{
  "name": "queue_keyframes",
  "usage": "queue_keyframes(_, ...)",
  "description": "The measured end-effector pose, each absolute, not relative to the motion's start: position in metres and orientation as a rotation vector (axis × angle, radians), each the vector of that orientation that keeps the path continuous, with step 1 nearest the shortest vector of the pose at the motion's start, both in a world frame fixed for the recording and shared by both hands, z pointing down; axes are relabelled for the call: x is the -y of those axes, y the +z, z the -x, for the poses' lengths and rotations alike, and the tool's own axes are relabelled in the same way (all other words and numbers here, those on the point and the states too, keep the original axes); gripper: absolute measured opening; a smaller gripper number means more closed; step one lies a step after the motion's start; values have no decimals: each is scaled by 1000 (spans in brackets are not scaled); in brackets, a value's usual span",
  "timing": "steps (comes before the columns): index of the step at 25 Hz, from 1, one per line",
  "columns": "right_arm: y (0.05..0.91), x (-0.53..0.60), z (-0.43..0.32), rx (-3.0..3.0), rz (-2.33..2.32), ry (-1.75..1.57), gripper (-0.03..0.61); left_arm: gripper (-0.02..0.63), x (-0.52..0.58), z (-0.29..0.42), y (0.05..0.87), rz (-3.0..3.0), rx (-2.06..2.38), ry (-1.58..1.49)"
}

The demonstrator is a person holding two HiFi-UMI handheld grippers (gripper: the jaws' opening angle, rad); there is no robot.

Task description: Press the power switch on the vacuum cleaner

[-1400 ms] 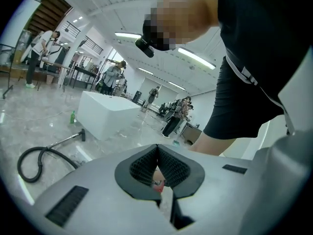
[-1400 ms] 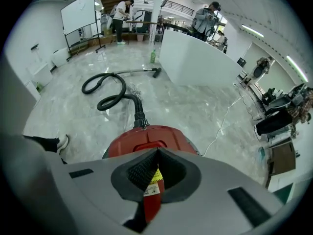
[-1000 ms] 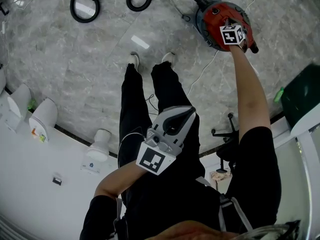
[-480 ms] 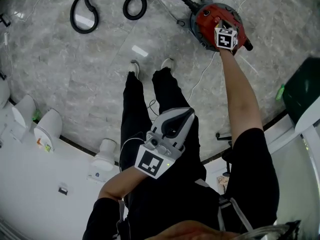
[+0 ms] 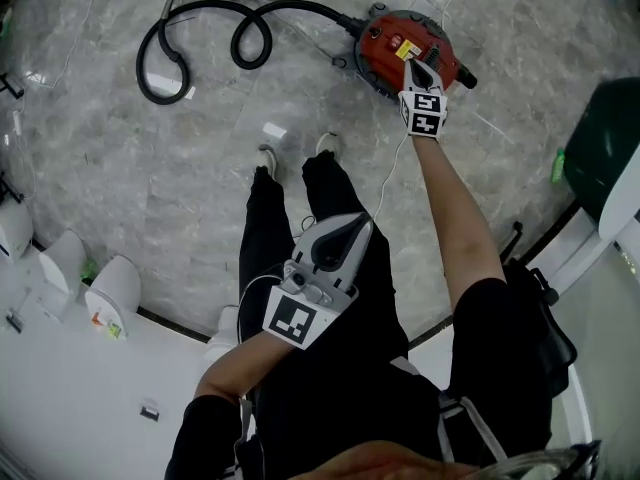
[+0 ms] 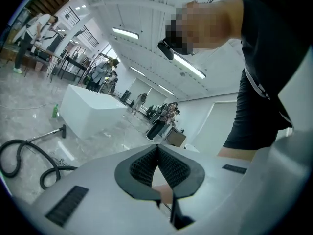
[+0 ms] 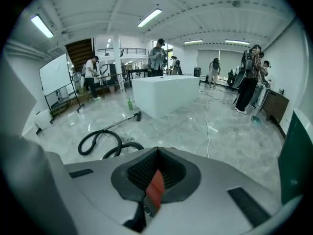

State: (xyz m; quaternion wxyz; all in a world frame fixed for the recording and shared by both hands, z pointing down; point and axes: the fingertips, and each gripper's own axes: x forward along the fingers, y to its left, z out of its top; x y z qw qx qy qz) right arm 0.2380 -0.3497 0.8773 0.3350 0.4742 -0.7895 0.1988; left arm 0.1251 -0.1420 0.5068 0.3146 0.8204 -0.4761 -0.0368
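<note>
right gripper (image 5: 413,69) fingers closed, tips over red vacuum cleaner (image 5: 385,40) on floor (image 5: 200,178), left gripper (image 5: 366,223) fingers closed, empty

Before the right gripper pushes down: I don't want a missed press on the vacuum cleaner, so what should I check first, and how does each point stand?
1. Right gripper jaws together for a firm poke: ok, they meet at the tip in the right gripper view.
2. Tip over the vacuum cleaner: ok, its red body shows under the jaws.
3. Tip on the power switch itself: cannot tell, no view shows the switch clearly.
4. Left gripper out of the way: ok, shut and held close to the body.
5. Hose away from the person's shoes: ok, it lies coiled farther out on the floor.
</note>
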Motion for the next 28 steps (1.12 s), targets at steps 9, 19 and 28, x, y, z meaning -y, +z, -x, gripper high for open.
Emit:
queue_keyframes(9,780,278,-231,2125,-1326,619,15,18,137,-115,446,-2280,1264,-133)
queue_keyframes(19,641,235,-235,2259,-1502,555,15,18,133,-117,419,-2358,1214,-150)
queue_keyframes(28,501,179,-201,2395,-1565,431,15,18,133,-105,376,-2514,1097,-183)
